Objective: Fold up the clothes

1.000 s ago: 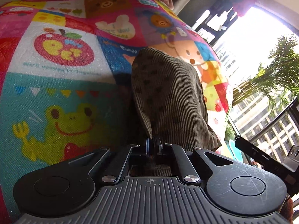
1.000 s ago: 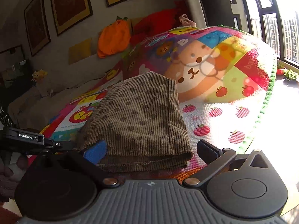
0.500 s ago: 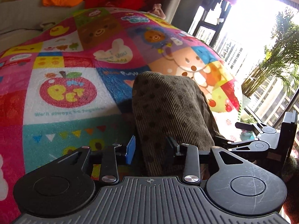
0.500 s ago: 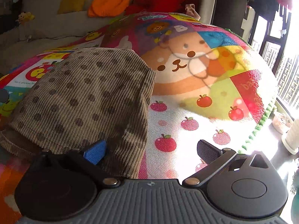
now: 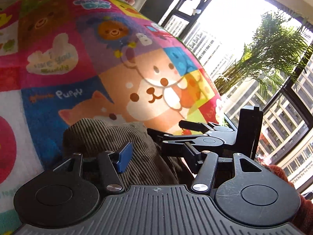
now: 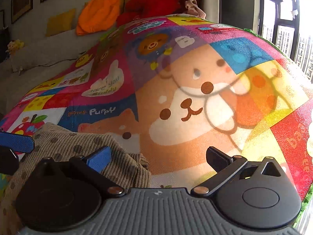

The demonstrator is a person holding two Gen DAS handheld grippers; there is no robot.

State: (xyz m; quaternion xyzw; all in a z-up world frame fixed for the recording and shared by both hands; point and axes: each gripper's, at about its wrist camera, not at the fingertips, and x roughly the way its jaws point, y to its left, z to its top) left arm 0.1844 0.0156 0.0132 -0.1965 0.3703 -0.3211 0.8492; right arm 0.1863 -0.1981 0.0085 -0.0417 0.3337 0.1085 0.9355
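Observation:
The folded brown dotted corduroy garment [image 5: 105, 135] lies flat on the colourful play mat [image 5: 58, 62]. My left gripper [image 5: 156, 156] hovers over its right part; its jaws are opening and the pads do not press on the cloth. In the right wrist view the garment [image 6: 64, 146] sits at the lower left. My right gripper [image 6: 157, 158] stands open just right of it, with only the mat [image 6: 195, 101] between its fingers. Its blue pad [image 6: 97, 158] overlaps the garment's edge. The right gripper [image 5: 197, 137] also shows close beside the left one, and the left gripper's blue pad [image 6: 15, 142] shows at the frame edge.
An orange cushion [image 6: 97, 13] and a red cushion [image 6: 154, 2] lie at the far end of the mat against a wall with framed pictures. Tall windows [image 5: 225, 29] and a palm plant [image 5: 273, 49] stand to the right, past the mat's edge.
My left gripper let go of the garment's edge and opened. Both grippers swung right toward the window, so the garment now sits lower and further left in both views.

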